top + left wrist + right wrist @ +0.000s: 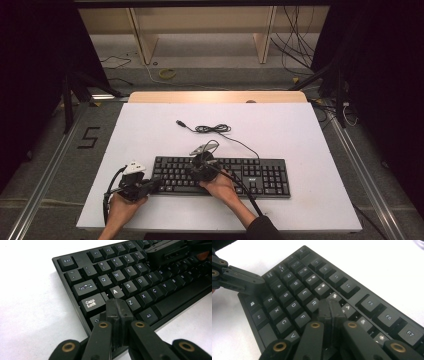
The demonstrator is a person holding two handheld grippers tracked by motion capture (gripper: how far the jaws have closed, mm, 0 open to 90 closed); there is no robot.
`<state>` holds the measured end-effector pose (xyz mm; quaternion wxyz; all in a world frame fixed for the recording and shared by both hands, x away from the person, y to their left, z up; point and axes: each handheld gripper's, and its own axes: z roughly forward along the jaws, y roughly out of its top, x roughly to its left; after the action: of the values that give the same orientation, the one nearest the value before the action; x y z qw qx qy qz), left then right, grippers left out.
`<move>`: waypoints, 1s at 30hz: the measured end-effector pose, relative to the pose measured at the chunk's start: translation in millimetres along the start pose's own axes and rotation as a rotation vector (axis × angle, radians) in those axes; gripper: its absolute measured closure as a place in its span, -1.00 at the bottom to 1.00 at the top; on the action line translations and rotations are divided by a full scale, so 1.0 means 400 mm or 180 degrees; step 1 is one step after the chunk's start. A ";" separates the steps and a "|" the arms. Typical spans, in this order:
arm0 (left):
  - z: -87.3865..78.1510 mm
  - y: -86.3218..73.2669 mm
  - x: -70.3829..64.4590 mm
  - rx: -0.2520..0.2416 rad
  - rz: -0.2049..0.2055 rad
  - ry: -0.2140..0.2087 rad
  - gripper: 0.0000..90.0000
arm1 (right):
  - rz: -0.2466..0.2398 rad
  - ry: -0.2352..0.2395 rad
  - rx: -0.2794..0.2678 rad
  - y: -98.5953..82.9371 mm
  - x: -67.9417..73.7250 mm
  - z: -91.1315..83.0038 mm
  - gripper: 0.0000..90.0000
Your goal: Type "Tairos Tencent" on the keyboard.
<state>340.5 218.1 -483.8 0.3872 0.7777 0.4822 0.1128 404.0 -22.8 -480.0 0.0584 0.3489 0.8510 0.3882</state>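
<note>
A black keyboard [260, 172] lies across the near middle of the white table [300, 130]. My left gripper [156, 184] sits at the keyboard's left end, jaws shut and empty. In the left gripper view its closed tip [117, 305] hovers over the keyboard [130, 272] near the left Shift key, by Caps Lock and Z. My right gripper [192, 171] is over the left-middle keys, jaws shut and empty. In the right gripper view its tip [329, 305] rests over the keyboard [294, 292] near the R and T keys, and the left gripper's jaws [260, 286] come in from the left.
The keyboard's black cable [212, 129] lies coiled on the table behind it, ending in a USB plug [180, 123]. A wooden strip [217, 96] runs along the table's far edge. Bare white table surrounds the keyboard on all sides.
</note>
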 end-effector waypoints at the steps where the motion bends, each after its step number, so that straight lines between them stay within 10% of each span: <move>1: -0.001 0.000 0.001 0.0007 0.0006 0.0000 0.99 | 0.0012 0.0008 0.0004 0.000 0.000 -0.001 1.00; 14: -0.025 0.014 -0.011 -0.0271 -0.0032 -0.0098 0.82 | 0.0082 0.0103 -0.0170 0.005 -0.005 -0.041 0.84; 30: -0.026 0.040 -0.003 -0.0456 -0.0159 -0.0171 0.11 | 0.0075 0.0272 -0.0428 -0.003 -0.004 -0.115 0.08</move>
<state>344.5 218.4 -465.1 0.4572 0.7386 0.4815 0.1165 387.3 -53.0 -449.3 0.0407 0.3373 0.8205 0.4598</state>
